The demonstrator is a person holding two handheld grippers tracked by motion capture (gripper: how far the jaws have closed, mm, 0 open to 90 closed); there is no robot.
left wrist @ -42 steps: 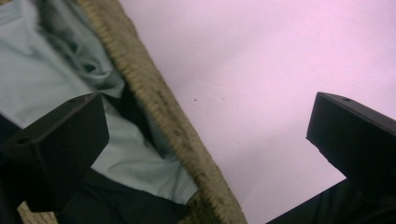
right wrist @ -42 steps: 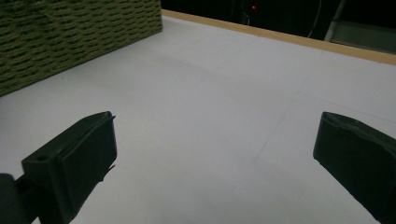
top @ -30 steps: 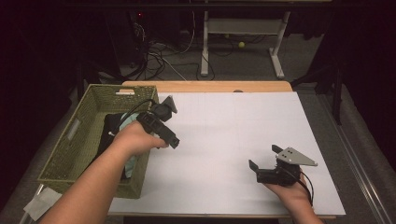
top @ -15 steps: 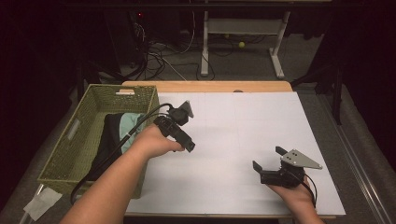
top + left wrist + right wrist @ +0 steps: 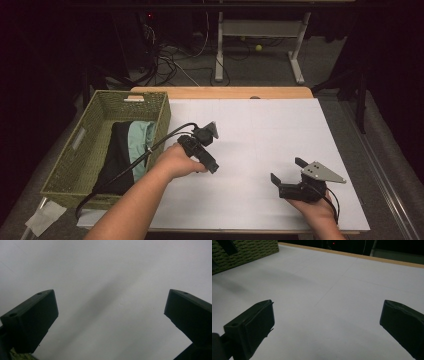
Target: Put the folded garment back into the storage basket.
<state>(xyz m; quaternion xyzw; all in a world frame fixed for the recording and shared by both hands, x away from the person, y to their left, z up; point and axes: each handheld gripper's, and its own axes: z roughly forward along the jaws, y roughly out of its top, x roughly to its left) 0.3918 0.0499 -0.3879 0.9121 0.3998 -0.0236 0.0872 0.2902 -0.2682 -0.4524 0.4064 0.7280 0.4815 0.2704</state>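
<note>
My left gripper (image 5: 202, 150) hangs over the white table top (image 5: 260, 135), just right of the basket, pointing down at the sheet. Its jaws stand wide apart in the left gripper view (image 5: 110, 315), with only bare white surface between them. My right gripper (image 5: 286, 170) rests low near the front right of the table, aimed left and away, open and holding nothing (image 5: 327, 322). A green woven basket (image 5: 65, 170) at the left holds a black cloth (image 5: 117, 155) and a pale teal cloth (image 5: 141, 142).
The basket's wall (image 5: 244, 252) shows at the far left of the right gripper view. A wooden strip (image 5: 220, 92) runs along the table's back edge. Behind it are cables and a desk frame (image 5: 260, 35) on the dark floor. A crumpled paper (image 5: 45, 217) lies at the front left.
My left gripper has moved rightward, from above the basket's right edge out over the white table top. The right gripper has stayed almost still.
</note>
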